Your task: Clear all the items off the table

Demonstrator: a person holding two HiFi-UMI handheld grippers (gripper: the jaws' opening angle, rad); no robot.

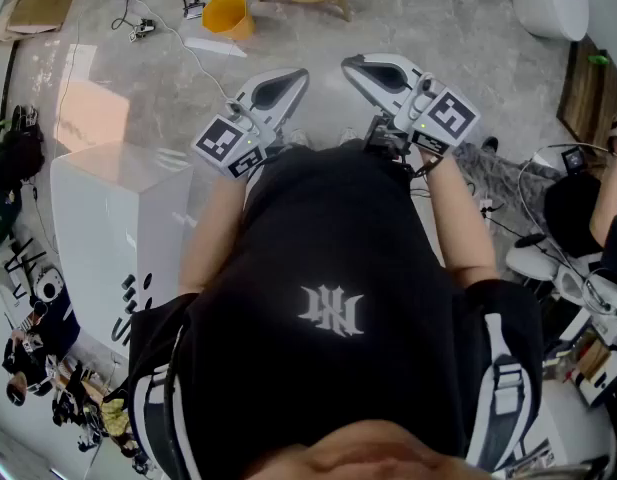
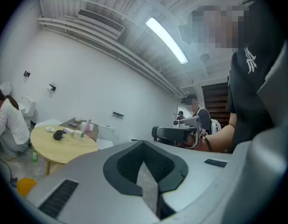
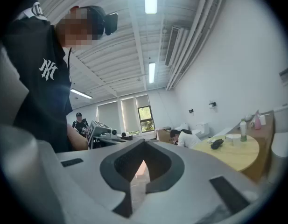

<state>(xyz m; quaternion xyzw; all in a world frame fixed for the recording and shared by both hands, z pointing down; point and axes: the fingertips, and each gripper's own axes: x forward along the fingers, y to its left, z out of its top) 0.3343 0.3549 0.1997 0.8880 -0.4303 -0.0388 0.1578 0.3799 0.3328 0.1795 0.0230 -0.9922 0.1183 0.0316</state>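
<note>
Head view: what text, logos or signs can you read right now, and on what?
"NY" (interlocked white monogram): on the person's black shirt.
Square black-and-white markers, no letters: on the cubes of the left gripper and the right gripper.
Black print on the white box: cut off, unreadable.
Print on the poster: too distorted to read.

Left gripper [image 2: 144, 146] jaws together, nothing between. Beyond them, round table [image 2: 64, 149] with 1 dark object [image 2: 58, 135] on top. Person in white [image 2: 10, 125] crouches left of table. Yellow bucket [image 2: 26, 185] on floor near table.
</note>
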